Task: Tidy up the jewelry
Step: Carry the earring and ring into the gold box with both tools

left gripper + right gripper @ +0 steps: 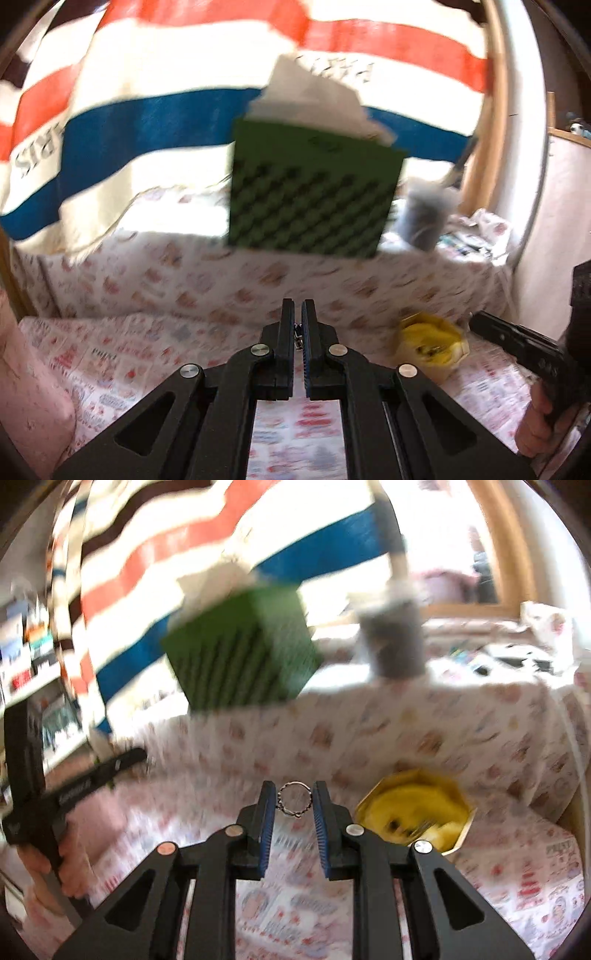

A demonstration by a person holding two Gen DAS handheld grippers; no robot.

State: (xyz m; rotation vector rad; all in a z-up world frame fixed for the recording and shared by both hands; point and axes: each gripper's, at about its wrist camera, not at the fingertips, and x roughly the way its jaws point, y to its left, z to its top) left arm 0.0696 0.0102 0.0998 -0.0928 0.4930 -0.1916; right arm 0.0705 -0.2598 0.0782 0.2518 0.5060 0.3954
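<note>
Silver ring (294,799): pinched across its width between the blue ribbed pads of the right gripper (294,805), hoop facing the camera. Edge grip keeps it from rolling out.
Right gripper state: clenched on the ring, jaws stand only as far apart as the ring is wide.
Left gripper (298,325): jaws closed almost flush. A small metallic bit shows in the slit between the pads, possibly a chain or clasp; too blurred to name.
Left gripper state: clenched, contents uncertain.
Hands: a hand (535,424) grips the right tool's handle at the left view's edge; the other hand (40,864) holds the left tool at the right view's edge. The two tools are well apart.
Yellow octagonal box (417,808): open, lying on the patterned cloth (406,738), right of the right gripper and lower. Small dark items inside, unreadable. Likely the jewelry container, so the likely drop target.
Green patterned box (314,192): stands on the raised cloth-covered ledge, white paper sticking out of the top. Role unclear.
Dark cup (397,642): beside the green box on the same ledge.
Backdrop: striped red, white and blue fabric (147,122) hangs behind.
Judgement: ring in transit, not yet deposited. Both views are motion-smeared.
</note>
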